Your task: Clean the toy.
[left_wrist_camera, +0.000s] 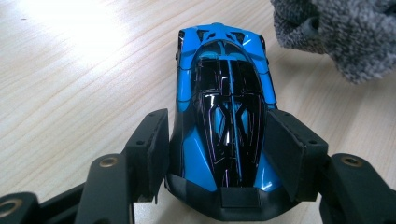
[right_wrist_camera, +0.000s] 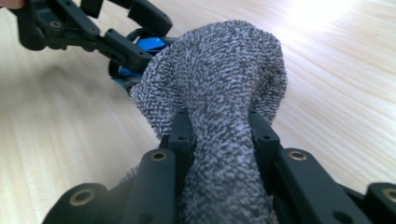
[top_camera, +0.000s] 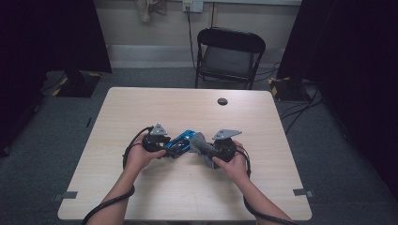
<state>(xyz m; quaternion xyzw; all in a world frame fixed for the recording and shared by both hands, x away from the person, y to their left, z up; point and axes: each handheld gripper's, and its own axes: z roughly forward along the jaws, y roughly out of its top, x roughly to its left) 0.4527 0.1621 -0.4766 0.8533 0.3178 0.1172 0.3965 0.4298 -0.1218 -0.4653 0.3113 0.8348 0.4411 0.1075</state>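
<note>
- Landmark: blue toy car (top_camera: 182, 143), lying on the wooden table (top_camera: 187, 197) a bit nearer the person's edge than the middle, between the two hands.
- Car up close (left_wrist_camera: 224, 116): blue body, glossy black roof w/ thin line pattern, black end piece nearest the camera.
- Left gripper (top_camera: 162, 146) sits just left of the car in the high view, held by the person's left hand (top_camera: 141, 157).
- In the left gripper view its two black jaws stand on either side of the car, one at each flank, at the car's near end. Right-side pad looks to be against the body; left-side pad is at the flank, but can't tell for sure if it's pressing.
- Grey cloth (top_camera: 199, 143) is just right of the car in the high view, touching or nearly so; exact contact not clear.
- In the left gripper view the cloth (left_wrist_camera: 336, 32) hangs beyond the car's far end, off to its right.
- Right gripper (top_camera: 213, 157) is right of the car, held by the person's right hand (top_camera: 234, 166).
- Right gripper's jaws pinch the cloth (right_wrist_camera: 219, 107): fabric bunched between both pads, bulging out past the tips.
- Past the cloth in the right gripper view, a bit of the car (right_wrist_camera: 148, 44) shows w/ the left gripper (right_wrist_camera: 122, 58) on it.
- Black cable trails from each gripper back along the forearm.
</note>
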